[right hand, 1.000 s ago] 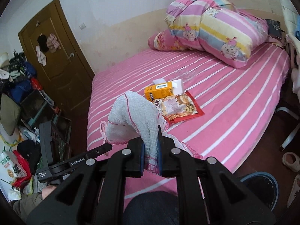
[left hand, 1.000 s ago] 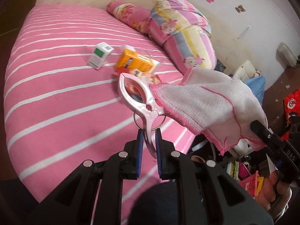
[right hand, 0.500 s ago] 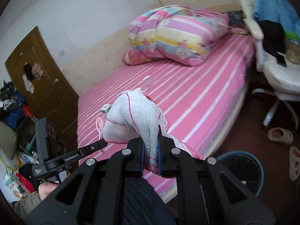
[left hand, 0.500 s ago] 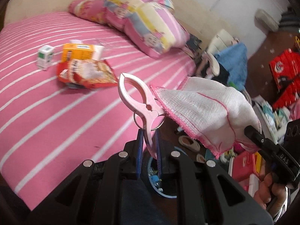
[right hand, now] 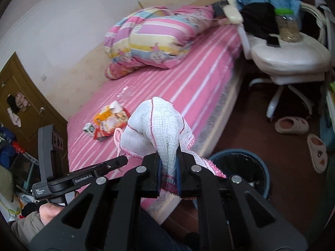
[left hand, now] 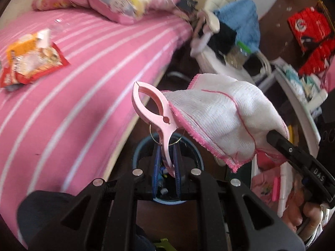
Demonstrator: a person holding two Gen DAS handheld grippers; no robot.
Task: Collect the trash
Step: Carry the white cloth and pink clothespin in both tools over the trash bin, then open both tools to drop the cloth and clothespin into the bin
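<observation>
1. A bed (right hand: 171, 87) in pink sheets with white stripes fills the left of both views, with dark wooden floor beside it and a pale wall behind.
2. A brown door (right hand: 23, 104) stands at far left in the right wrist view.
3. On the bed: a bundled striped quilt (right hand: 155, 39) at the head, and a red snack bag (left hand: 31, 62) lying flat on the sheet, with a small box (right hand: 89, 128) just beside it (too blurred to read).
4. A white chair (right hand: 286, 56) sits next to the bed, carrying a blue towel (left hand: 242, 21), dark clothes and a green-lidded jar (right hand: 287, 26).
5. Slippers (right hand: 292, 124) lie on the floor near the chair.
6. Left tongs (left hand: 167, 161) are clamped on the handle of a pink clothes peg (left hand: 152, 113), held over a blue-rimmed bin (left hand: 136, 156) on the floor by the bed's edge.
7. The peg grips a white cloth (left hand: 219, 117) with pink edging; right tongs (right hand: 167, 173) are clamped on its other end, so it hangs between them above the bin.
</observation>
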